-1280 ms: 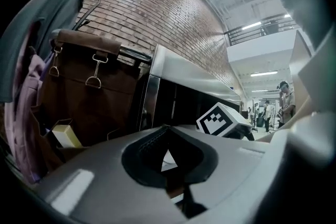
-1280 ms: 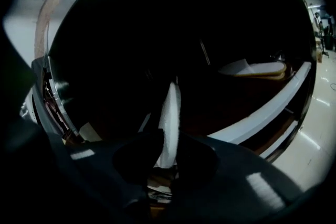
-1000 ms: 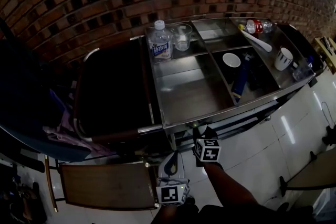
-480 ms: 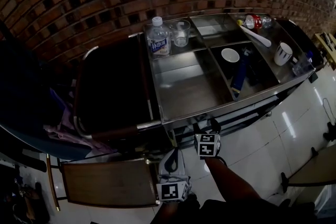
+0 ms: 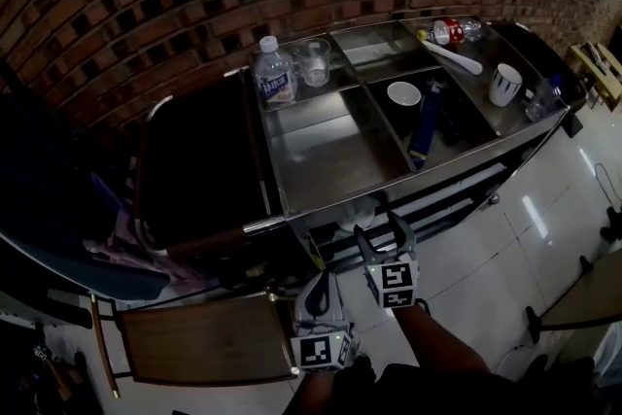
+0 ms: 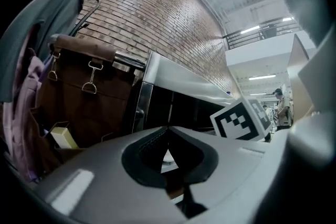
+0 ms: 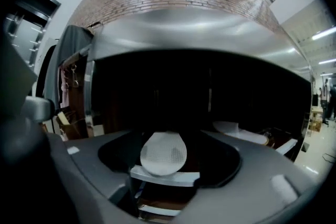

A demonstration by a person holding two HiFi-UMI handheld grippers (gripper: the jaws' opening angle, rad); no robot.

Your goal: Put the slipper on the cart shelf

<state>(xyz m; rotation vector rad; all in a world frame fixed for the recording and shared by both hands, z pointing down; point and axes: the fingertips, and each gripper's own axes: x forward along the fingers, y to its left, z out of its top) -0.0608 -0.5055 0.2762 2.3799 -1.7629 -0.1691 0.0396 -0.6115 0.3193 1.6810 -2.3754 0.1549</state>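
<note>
I judge the placing step all but done: the slipper [image 7: 164, 152] lies on the cart shelf [image 7: 169, 178], its end on the front rail, at twelve o'clock from my right gripper [image 5: 381, 234]. That gripper's jaws have just been opening and stand wide, with the slipper ahead between them but unpressed. My left gripper [image 5: 317, 298], at seven o'clock of the right, has its jaws together on nothing. Next, I judge, the right gripper needs a straight pull toward six o'clock, clear of the rail.
</note>
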